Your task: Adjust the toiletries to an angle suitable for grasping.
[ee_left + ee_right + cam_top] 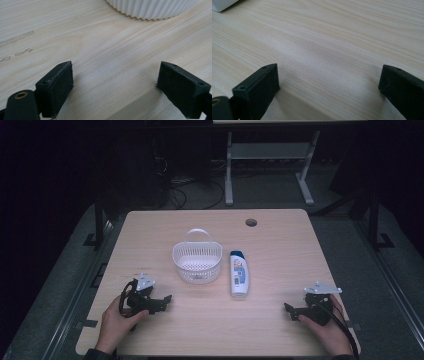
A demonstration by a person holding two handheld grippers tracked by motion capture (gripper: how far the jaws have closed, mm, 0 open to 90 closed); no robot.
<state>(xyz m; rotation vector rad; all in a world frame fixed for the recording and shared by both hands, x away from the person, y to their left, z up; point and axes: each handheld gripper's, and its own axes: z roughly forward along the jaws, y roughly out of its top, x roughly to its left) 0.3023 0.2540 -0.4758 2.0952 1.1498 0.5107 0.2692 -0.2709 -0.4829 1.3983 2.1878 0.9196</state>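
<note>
A white slatted basket [197, 262] with an upright handle stands at the middle of the wooden table [280, 240]. Just right of it lies a white bottle [239, 274] with a blue cap, cap pointing away from me. My left gripper [165, 302] rests on the table at the front left, pointing right toward the basket, held by a hand. Its jaws [116, 77] are open over bare wood, and the ribbed basket wall [152, 10] is ahead of them. My right gripper [290, 310] rests at the front right, pointing left, open [328, 80] with nothing between its fingers. A white corner of the bottle [222, 3] shows far ahead.
A round cable hole [251, 222] sits near the table's far edge. Beyond the table stands a white desk frame [270, 165] with cables on the dark floor. Bare wood lies between the two grippers along the front edge.
</note>
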